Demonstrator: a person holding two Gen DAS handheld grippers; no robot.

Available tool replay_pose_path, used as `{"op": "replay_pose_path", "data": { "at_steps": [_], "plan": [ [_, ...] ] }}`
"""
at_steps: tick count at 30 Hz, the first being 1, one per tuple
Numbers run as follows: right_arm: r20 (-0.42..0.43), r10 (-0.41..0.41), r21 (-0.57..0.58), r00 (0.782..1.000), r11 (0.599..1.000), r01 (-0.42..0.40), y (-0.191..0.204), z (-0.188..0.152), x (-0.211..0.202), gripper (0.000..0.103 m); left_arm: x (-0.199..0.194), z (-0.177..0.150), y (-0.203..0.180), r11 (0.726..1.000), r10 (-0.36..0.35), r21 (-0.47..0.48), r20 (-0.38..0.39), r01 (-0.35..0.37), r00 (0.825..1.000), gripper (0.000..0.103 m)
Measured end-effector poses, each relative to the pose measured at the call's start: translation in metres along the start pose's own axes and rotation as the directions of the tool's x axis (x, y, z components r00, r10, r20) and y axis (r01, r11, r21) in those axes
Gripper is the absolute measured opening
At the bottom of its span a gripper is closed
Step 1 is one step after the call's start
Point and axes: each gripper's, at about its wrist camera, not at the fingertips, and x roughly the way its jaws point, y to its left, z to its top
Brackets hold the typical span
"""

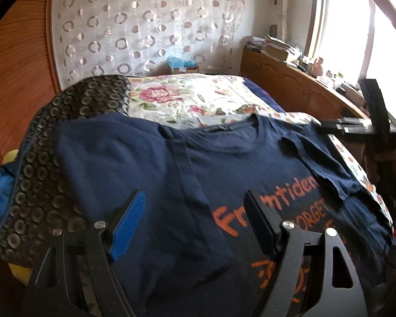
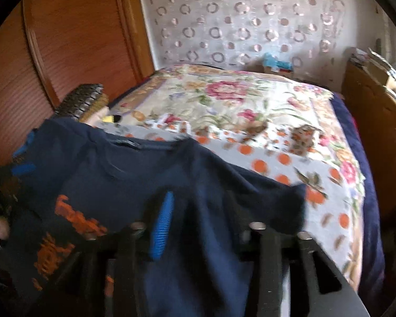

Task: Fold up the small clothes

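A navy T-shirt point(image 1: 198, 174) with orange lettering lies face up on the bed, its left side folded inward along a vertical crease. My left gripper point(image 1: 195, 211) is open and empty, hovering low over the shirt's lower middle. My right gripper point(image 2: 198, 206) is open above the shirt's right sleeve point(image 2: 264, 198), with cloth lying between and under its fingers; the view is blurred. In the left wrist view the right gripper point(image 1: 356, 126) shows at the far right near the shirt's right shoulder.
A floral bedspread point(image 2: 224, 97) covers the bed beyond the shirt. A dark ring-patterned cushion point(image 1: 66, 137) lies at the left edge. A wooden wardrobe point(image 2: 66, 39) stands left. A cluttered wooden cabinet point(image 1: 290, 79) runs under the window at right.
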Motion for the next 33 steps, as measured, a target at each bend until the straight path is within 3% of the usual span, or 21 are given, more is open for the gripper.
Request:
{"op": "replay_pose_path", "data": {
  "at_steps": [6, 10, 14, 16, 19, 26, 30, 33],
  "plan": [
    [-0.040, -0.146, 0.073, 0.989, 0.986, 0.148, -0.044, -0.020, 0.014, 0.056, -0.007, 0.023, 0.031, 0.997, 0.073, -0.005, 0.043, -0.073, 0.996, 0.078],
    [-0.052, -0.159, 0.123, 0.986, 0.979, 0.164, -0.063, -0.019, 0.025, 0.056, -0.004, 0.039, 0.056, 0.987, 0.160, 0.002, 0.046, -0.160, 0.986, 0.078],
    [-0.070, -0.163, 0.133, 0.984, 0.976, 0.171, -0.065, -0.014, 0.041, 0.056, 0.001, 0.047, 0.082, 0.981, 0.191, -0.022, 0.033, -0.191, 0.981, 0.078],
    [-0.076, -0.150, 0.145, 0.986, 0.976, 0.160, -0.065, -0.013, 0.043, 0.056, 0.005, 0.052, 0.094, 0.981, 0.192, -0.032, 0.011, -0.192, 0.981, 0.067],
    [-0.055, -0.165, 0.132, 0.985, 0.976, 0.171, -0.062, -0.013, 0.046, 0.056, 0.014, 0.054, 0.106, 0.981, 0.184, -0.049, -0.027, -0.185, 0.983, 0.061],
    [-0.065, -0.184, 0.104, 0.981, 0.976, 0.190, -0.063, -0.016, 0.042, 0.060, 0.030, 0.046, 0.124, 0.983, 0.111, -0.134, -0.090, -0.123, 0.990, 0.056],
    [-0.066, -0.183, 0.101, 0.981, 0.977, 0.189, -0.065, -0.018, 0.042, 0.061, 0.033, 0.046, 0.118, 0.985, 0.038, -0.166, -0.088, -0.052, 0.995, 0.039],
    [-0.066, -0.183, 0.099, 0.981, 0.977, 0.189, -0.066, -0.018, 0.040, 0.062, 0.029, 0.047, 0.110, 0.988, 0.023, -0.154, -0.070, -0.033, 0.997, 0.011]
  ]
}}
